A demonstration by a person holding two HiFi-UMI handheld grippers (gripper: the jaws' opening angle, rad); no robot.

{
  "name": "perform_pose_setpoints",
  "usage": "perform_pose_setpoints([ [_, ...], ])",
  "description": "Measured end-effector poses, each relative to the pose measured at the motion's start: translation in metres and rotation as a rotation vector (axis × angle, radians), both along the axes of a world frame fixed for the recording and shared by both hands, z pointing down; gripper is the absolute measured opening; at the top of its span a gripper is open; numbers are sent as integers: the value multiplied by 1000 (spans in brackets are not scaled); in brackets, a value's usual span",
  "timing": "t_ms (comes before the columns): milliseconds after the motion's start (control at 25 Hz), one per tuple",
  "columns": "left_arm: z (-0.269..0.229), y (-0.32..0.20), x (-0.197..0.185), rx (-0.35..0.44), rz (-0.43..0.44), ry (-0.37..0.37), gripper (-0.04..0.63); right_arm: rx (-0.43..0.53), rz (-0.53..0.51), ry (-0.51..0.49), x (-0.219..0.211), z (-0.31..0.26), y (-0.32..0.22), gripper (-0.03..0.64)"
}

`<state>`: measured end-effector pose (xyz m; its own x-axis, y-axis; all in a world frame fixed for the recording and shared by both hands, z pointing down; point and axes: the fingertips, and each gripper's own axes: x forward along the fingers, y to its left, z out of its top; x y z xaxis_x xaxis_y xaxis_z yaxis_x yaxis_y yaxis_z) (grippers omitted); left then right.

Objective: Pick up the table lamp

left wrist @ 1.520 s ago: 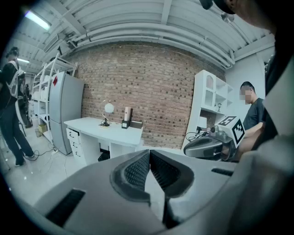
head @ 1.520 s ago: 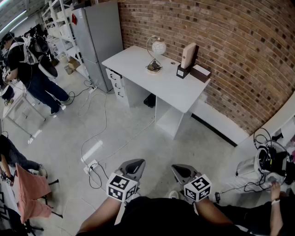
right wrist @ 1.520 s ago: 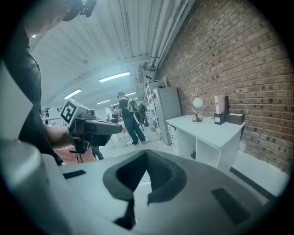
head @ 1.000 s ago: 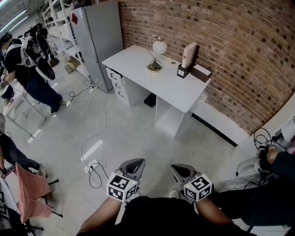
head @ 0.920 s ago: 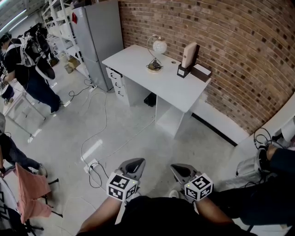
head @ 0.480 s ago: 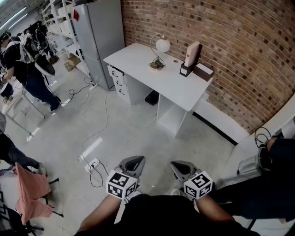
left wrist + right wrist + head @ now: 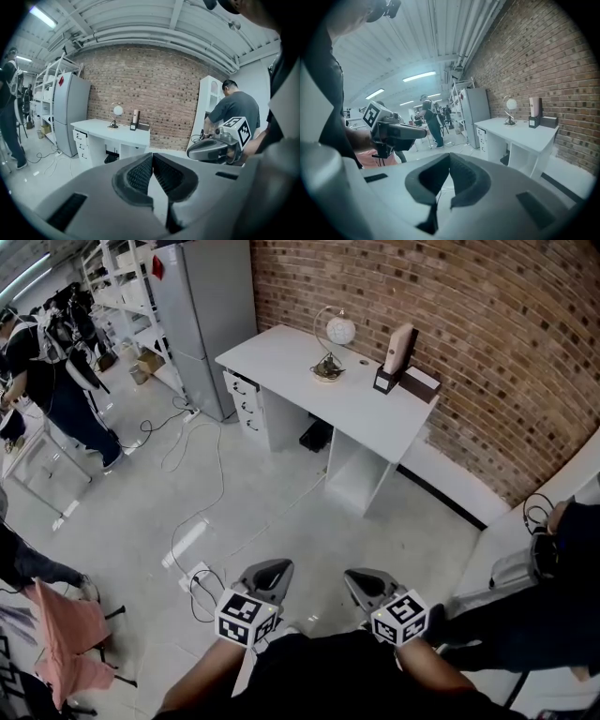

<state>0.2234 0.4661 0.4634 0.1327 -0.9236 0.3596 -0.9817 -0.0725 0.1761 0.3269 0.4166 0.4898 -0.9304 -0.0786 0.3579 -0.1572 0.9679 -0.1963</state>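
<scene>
Table lamp [image 7: 339,331] stands upright on the white table [image 7: 366,418], near its back edge by the brick wall [image 7: 487,343]. Its long axis is vertical, with the globe up top inside a thin ring. It's well apart from both grippers. Left gripper [image 7: 271,569]: fingers pressed together, nothing between them. Right gripper [image 7: 360,577]: same. In both gripper views the lamp is tiny and its base detail is unreadable. My forearms [image 7: 202,681] are cut off at the bottom edge.

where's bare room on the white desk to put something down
The desk's left end, from the fridge side to the table lamp, is bare; so is the strip along its front edge. Crowded: the back right corner, with a beige upright block and a dark box.
</scene>
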Motion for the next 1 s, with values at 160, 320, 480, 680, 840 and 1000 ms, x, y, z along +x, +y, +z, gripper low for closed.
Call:
perform_pose_setpoints([
  [160,3,9,-12,-1,3,8,6,5,17,0,-11,1,8,5],
  [320,5,14,-12,8,31,33,7,-5,39,-15,-15,1,13,30],
  [480,5,22,-9,9,62,21,9,-6,60,-17,-17,1,22,114],
  [680,8,31,-10,3,83,15,105,16,83,-29,-17,0,33,194],
  [840,7,31,-6,12,96,3,137,29,102,-32,-10,-1,32,214],
  [1000,5,33,-5,15,91,-12,180,35,120,-42,-6,-4,34,269],
])
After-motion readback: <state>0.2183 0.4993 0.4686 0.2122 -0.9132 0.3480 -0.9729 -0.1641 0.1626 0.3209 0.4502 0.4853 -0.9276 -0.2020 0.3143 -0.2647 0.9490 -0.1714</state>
